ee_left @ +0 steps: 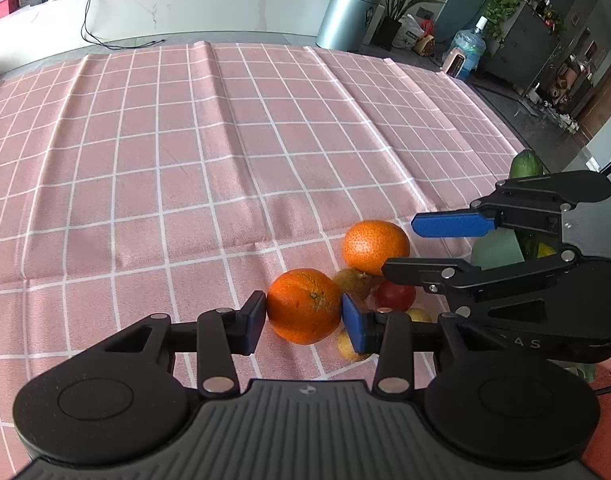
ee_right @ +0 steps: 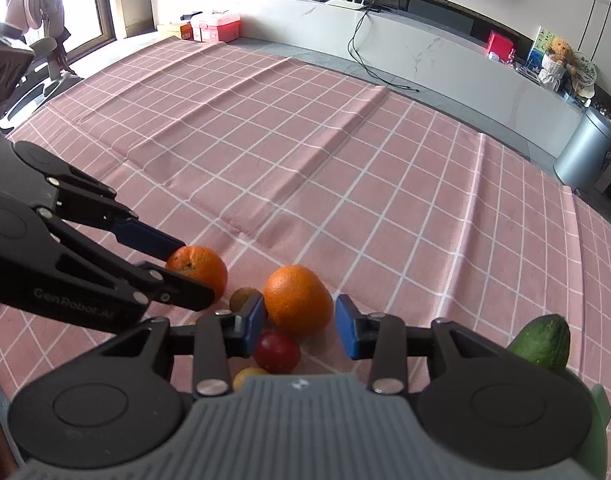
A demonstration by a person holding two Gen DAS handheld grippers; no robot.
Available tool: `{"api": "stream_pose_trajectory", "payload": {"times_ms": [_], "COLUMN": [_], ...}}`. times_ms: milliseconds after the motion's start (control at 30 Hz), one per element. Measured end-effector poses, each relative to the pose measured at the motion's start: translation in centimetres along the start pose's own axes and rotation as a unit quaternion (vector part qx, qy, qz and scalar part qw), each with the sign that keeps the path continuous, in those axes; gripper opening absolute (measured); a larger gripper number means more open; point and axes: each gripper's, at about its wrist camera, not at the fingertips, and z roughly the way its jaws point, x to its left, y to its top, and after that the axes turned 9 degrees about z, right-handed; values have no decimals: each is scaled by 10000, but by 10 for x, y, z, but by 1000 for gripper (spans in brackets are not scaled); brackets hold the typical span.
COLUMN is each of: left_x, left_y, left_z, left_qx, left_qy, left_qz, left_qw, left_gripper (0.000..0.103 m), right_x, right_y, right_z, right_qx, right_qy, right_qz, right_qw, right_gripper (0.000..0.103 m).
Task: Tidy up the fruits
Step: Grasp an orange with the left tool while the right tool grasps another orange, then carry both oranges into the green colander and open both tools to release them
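Left claw (ee_left: 303,316) clamps orange (ee_left: 304,305); cucumber (ee_right: 542,340) clearer right view.

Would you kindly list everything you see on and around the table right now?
near orange: one, orange, held between the left hand-held gripper's pads
far orange: one, orange, on the cloth just ahead of the right hand-held gripper
tomato: one, red, beside the far orange
small fruit: one, brown, between the oranges
small yellow fruits: two, yellow, close to the tomato
cucumber: one, green, far right
tablecloth: one, pink checked, covering the table
bin: one, grey, on the floor behind
left hand-held gripper: one, black and blue, clamping the near orange
right hand-held gripper: one, black and blue, open
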Motion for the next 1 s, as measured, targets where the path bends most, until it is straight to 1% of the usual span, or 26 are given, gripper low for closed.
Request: {"api": "stream_pose_trajectory", "payload": {"times_ms": [100,200,233,300,467,567,600,800,933,1000], "left_x": [6,11,12,13,13,11,11,9,7,3], "left_y": [1,1,1,1,-1,-1,-1,-4,-4,-5], "left_z": [-5,-6,-5,-6,-8,-9,-9,-14,-23,-29], "left_qx": [-72,-65,-55,-62,-85,-89,-99,-144,-242,-330], "left_qy": [96,158,163,174,216,242,254,302,342,304], "left_qz": [-93,-196,-215,-206,-132,-98,-85,-53,-100,-126], "left_qw": [9999,9997,9996,9996,9996,9996,9996,9994,9991,9989], "left_gripper": [47,47,47,47,47,47,47,47,47,47], "right_x": [0,1,0,-2,-4,-5,-4,2,11,14], "right_y": [3,7,9,12,15,14,14,13,14,13], "right_z": [5,10,12,14,22,24,25,17,-7,-23], "right_qx": [110,209,219,252,373,374,362,252,-49,-196], "right_qy": [38,27,30,41,-134,-195,-240,-319,-309,-250], "right_qz": [18,77,141,267,442,540,552,557,487,520], "right_qw": [9999,9997,9997,9993,9982,9976,9975,9976,9983,9981], "right_gripper": [37,38,41,42,44,43,41,39,38,38]}}
